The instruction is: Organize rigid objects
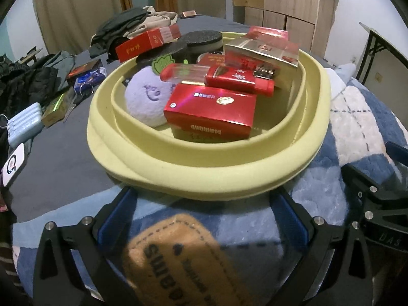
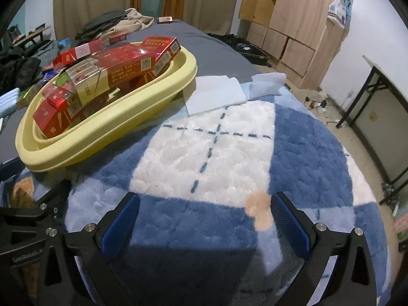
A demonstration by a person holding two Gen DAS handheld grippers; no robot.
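A pale yellow basin [image 1: 204,178] sits on the bed, filled with red boxes [image 1: 211,109], a red lighter [image 1: 229,77], a gold-and-red carton [image 1: 265,48], black round pads [image 1: 201,38] and a purple plush ball [image 1: 146,97]. My left gripper [image 1: 204,219] is open and empty, just in front of the basin's near rim. In the right wrist view the basin [image 2: 114,125] is at the left with a long red carton [image 2: 122,63] on top. My right gripper [image 2: 204,219] is open and empty over the blue-and-white blanket [image 2: 204,153].
Loose items lie left of the basin on the grey sheet: a blue box [image 1: 89,77], a green-lit box [image 1: 54,108], a light blue case [image 1: 24,123], keys and clothes [image 1: 122,28]. A folded white cloth [image 2: 216,93] lies behind the blanket. Wardrobes and a table stand at the right.
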